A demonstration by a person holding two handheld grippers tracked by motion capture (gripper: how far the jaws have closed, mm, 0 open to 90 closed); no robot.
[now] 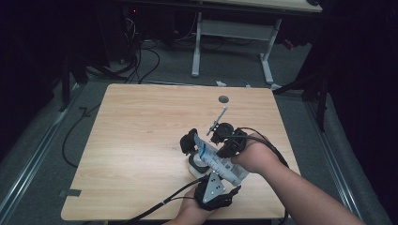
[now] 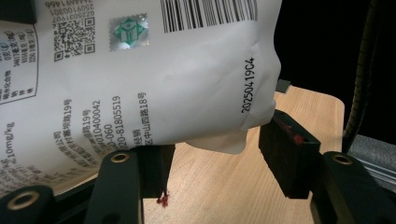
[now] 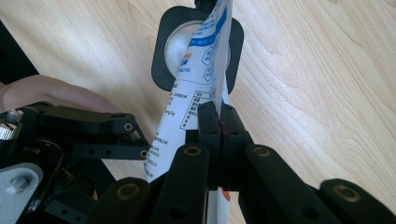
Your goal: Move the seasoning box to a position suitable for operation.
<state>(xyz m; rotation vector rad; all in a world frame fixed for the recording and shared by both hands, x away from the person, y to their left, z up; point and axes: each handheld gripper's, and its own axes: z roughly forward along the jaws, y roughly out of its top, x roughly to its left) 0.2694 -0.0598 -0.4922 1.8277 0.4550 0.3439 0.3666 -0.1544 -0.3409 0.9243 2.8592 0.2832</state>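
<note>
Two grippers (image 1: pixel 224 140) (image 1: pixel 199 161), one pouch (image 1: pixel 218 161)

Your left gripper (image 1: pixel 190 143) is matte black, topped by a grey three-cornered plate (image 1: pixel 216 186) dotted with small screws, and a black cable (image 1: pixel 159 206) trails from it. Its blocky jaw links carry brass-ringed pivot holes, and the pads (image 2: pixel 288 156) show red smears. Your right gripper (image 3: pixel 218 122) is the same black build, with a ribbed black cable (image 1: pixel 274 150) running along your bare, sleeveless forearm (image 1: pixel 300 187)
</note>
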